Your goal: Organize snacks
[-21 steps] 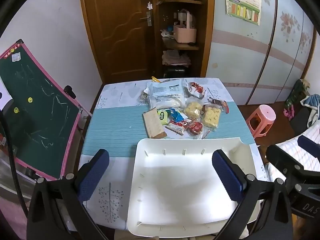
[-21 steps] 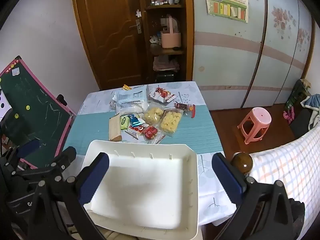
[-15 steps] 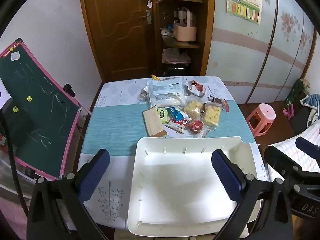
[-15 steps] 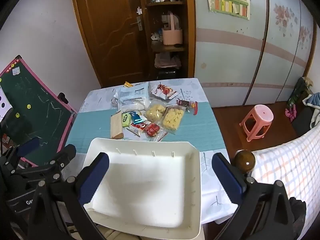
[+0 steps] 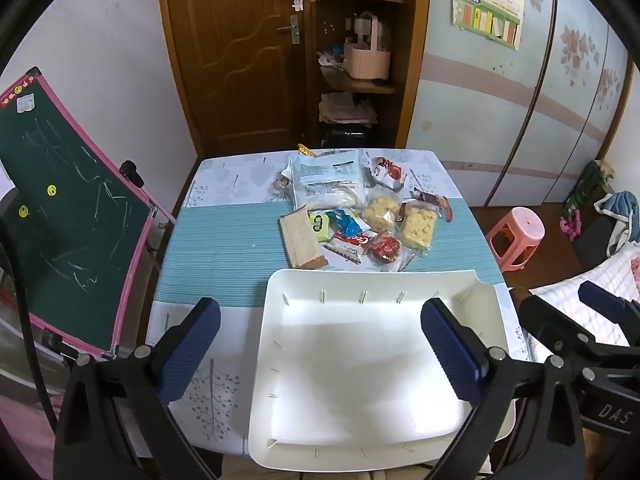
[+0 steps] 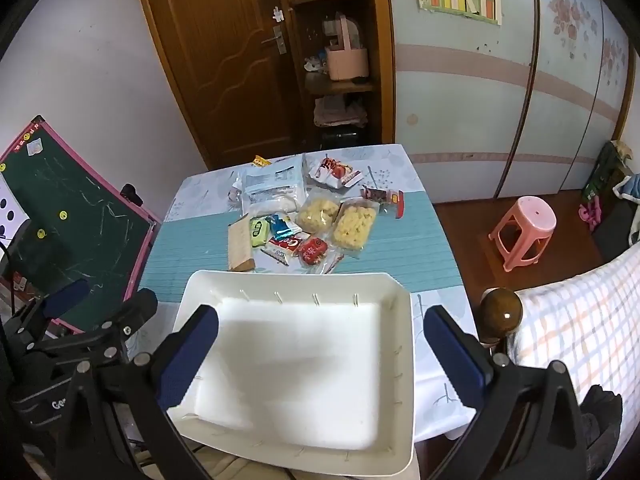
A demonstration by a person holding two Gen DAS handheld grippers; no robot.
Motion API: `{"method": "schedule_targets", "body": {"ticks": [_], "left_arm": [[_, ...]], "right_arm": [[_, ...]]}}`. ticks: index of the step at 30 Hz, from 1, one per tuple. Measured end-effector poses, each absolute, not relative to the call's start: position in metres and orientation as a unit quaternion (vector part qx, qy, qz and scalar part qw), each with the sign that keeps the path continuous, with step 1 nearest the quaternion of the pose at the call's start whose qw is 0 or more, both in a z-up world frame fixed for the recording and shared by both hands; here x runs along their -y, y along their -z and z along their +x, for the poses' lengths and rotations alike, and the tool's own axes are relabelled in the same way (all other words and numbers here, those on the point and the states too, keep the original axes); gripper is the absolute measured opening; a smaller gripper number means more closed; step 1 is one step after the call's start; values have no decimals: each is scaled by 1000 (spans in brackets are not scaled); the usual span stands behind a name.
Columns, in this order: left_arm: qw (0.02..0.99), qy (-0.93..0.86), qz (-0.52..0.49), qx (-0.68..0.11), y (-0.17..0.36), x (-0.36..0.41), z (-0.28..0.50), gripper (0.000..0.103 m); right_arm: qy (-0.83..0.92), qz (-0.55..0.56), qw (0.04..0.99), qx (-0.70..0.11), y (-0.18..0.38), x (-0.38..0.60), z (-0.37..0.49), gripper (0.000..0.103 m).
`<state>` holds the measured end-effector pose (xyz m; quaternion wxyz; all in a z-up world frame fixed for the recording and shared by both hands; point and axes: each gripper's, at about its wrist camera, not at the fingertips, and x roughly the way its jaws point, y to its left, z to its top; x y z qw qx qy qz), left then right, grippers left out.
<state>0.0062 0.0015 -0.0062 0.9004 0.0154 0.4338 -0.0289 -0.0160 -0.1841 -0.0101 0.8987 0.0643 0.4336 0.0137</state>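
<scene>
A white tray (image 5: pixel 280 360) (image 6: pixel 404 360) lies empty at the near edge of the table. Beyond it is a pile of snack packets (image 5: pixel 360 220) (image 6: pixel 308 224): a brown cracker pack (image 5: pixel 300 238), a red packet (image 5: pixel 385 248), two clear bags of yellow puffs (image 5: pixel 418 226), a large pale bag (image 5: pixel 326 180). My left gripper (image 5: pixel 320 356) is open and empty, held above the tray. My right gripper (image 6: pixel 320 356) is open and empty, also above the tray. Each gripper shows at the edge of the other's view.
A green chalkboard with a pink frame (image 5: pixel 60 208) leans at the table's left. A pink stool (image 6: pixel 524 224) stands on the floor to the right. A bed with a checked cover (image 6: pixel 580 320) and a wooden bedpost knob (image 6: pixel 501 316) are near right. A door and shelves are behind.
Both grippers have drifted slightly, so the table and tray shift a little in view. Both stay open and empty.
</scene>
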Motion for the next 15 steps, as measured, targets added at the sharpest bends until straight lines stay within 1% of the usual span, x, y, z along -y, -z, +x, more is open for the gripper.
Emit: {"method": "schedule_targets", "body": {"ticks": [15], "left_arm": [[901, 32, 11, -432, 8, -4, 6, 99]], "right_arm": [[-30, 80, 895, -438, 14, 185, -16, 102]]}}
